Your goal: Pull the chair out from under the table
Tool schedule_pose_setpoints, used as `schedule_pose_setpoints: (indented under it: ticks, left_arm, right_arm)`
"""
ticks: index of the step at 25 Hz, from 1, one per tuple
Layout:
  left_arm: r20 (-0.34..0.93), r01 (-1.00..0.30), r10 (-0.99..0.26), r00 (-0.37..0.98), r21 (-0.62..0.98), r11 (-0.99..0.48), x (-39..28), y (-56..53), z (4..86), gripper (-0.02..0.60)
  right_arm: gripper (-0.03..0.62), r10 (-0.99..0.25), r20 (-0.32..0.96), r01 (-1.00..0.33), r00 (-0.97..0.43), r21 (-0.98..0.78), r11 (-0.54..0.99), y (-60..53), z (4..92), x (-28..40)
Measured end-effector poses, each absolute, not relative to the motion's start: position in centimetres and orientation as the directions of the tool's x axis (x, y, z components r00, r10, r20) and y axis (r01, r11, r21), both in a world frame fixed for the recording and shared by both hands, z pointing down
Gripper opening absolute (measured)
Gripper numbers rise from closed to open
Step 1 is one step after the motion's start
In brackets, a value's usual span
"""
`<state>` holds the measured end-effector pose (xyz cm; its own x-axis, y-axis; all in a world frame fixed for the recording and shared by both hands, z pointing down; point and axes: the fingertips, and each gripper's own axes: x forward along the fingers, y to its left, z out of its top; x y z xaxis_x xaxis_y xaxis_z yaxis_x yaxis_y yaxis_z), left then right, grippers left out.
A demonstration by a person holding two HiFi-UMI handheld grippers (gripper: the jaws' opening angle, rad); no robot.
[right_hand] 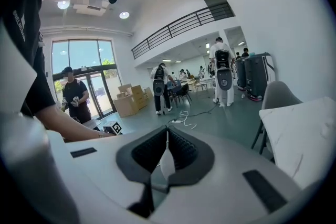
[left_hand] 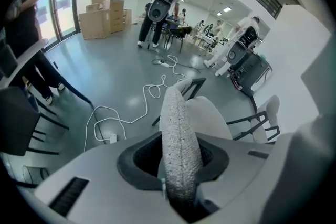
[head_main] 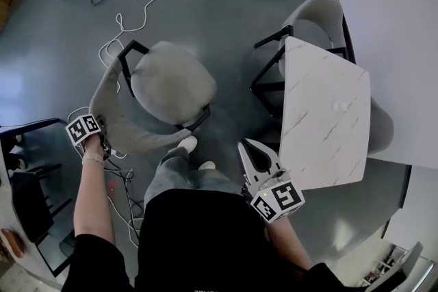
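Observation:
The grey upholstered chair (head_main: 171, 82) on black legs stands on the open floor, left of the white marble table (head_main: 321, 113) and apart from it. My left gripper (head_main: 101, 139) is shut on the lower left rim of its curved backrest (head_main: 113, 113). In the left gripper view the fabric backrest edge (left_hand: 178, 134) runs up between the jaws of the left gripper (left_hand: 179, 165), with the seat (left_hand: 210, 118) beyond. My right gripper (head_main: 250, 147) hovers by the table's near left corner; the right gripper view shows the right gripper (right_hand: 167, 132) shut, holding nothing.
A second grey chair (head_main: 315, 17) is tucked at the table's far side, and another (head_main: 380, 126) shows at its right edge. White cables (head_main: 126, 3) trail over the floor behind the chair. Dark furniture (head_main: 27, 181) stands at left. My shoes (head_main: 186, 144) are near the chair's legs.

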<state>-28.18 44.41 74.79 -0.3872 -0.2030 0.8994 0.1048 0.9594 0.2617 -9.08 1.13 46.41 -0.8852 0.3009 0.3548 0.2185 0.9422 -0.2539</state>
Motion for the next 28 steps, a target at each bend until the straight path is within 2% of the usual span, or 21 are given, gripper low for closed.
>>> schedule_pose_setpoints:
  ticks: [19,28]
  left_arm:
    - [0.886,0.452,-0.060,-0.460,0.292,0.843,-15.4,57.4,74.8,0.103]
    - [0.885,0.507,-0.034,-0.464,0.296,0.809,-12.9,59.8,74.5,0.103]
  right_arm:
    - [0.015,0.587,0.351,0.524,-0.730,-0.265,0.810,10.4,46.3,-13.1]
    - [0.015,0.631,0.355,0.570,-0.690,-0.270,0.776,12.0,46.7,-13.3]
